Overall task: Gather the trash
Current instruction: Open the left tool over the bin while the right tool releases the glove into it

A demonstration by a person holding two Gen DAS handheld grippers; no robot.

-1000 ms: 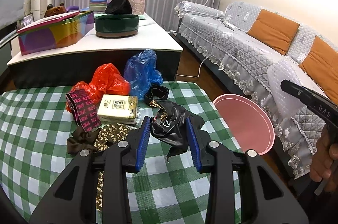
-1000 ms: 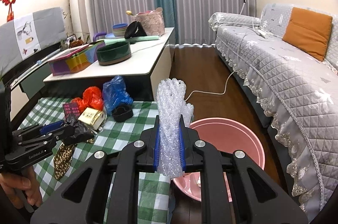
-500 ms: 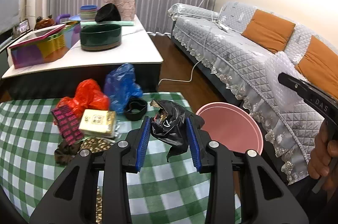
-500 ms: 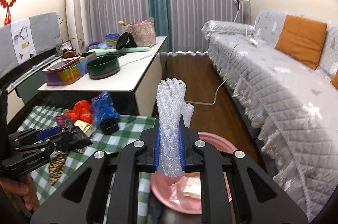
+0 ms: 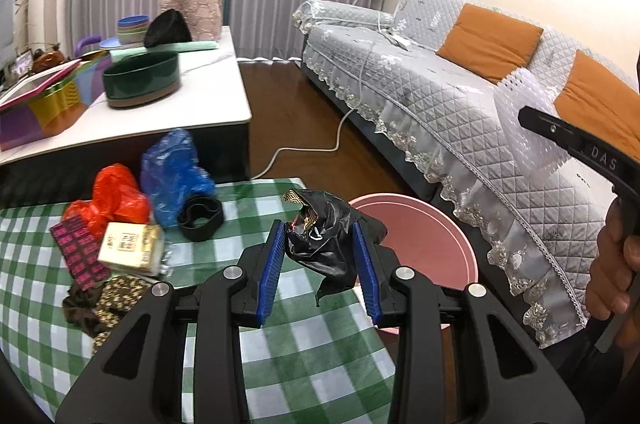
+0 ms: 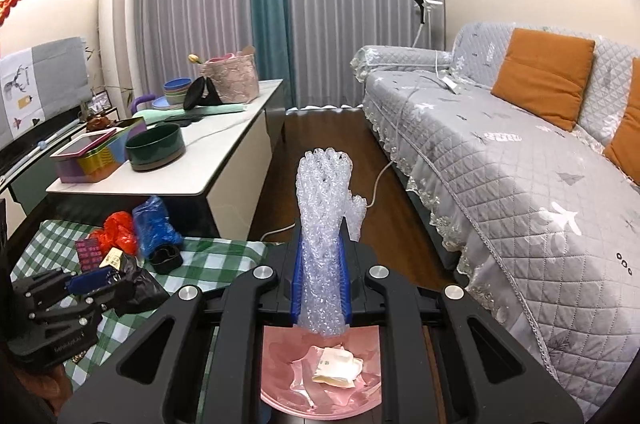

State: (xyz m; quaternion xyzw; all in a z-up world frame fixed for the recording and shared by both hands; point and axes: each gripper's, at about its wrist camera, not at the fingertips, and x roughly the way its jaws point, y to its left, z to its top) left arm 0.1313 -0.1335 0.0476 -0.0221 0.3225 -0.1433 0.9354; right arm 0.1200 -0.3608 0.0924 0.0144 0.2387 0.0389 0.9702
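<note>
My left gripper (image 5: 320, 256) is shut on a crumpled black plastic bag (image 5: 326, 244) and holds it over the right edge of the green checked table (image 5: 312, 364), next to the pink bin (image 5: 420, 244). My right gripper (image 6: 322, 272) is shut on a roll of clear bubble wrap (image 6: 324, 208) and hovers directly above the pink bin (image 6: 320, 400), which holds crumpled paper (image 6: 334, 368). The right gripper also shows at the right of the left wrist view (image 5: 580, 148), and the left gripper at the left of the right wrist view (image 6: 84, 284).
On the table lie a red bag (image 5: 116, 196), a blue bag (image 5: 172, 172), a black band (image 5: 200, 218), a tissue pack (image 5: 130, 250), a pink patterned packet (image 5: 78, 256) and a brown wrapper (image 5: 108, 300). A white counter (image 5: 140, 112) stands behind, a grey sofa (image 5: 460, 96) to the right.
Both grippers moved right and up. The right gripper with the bubble wrap now sits straight over the pink bin. The left gripper carried the black bag to the table's right edge.
</note>
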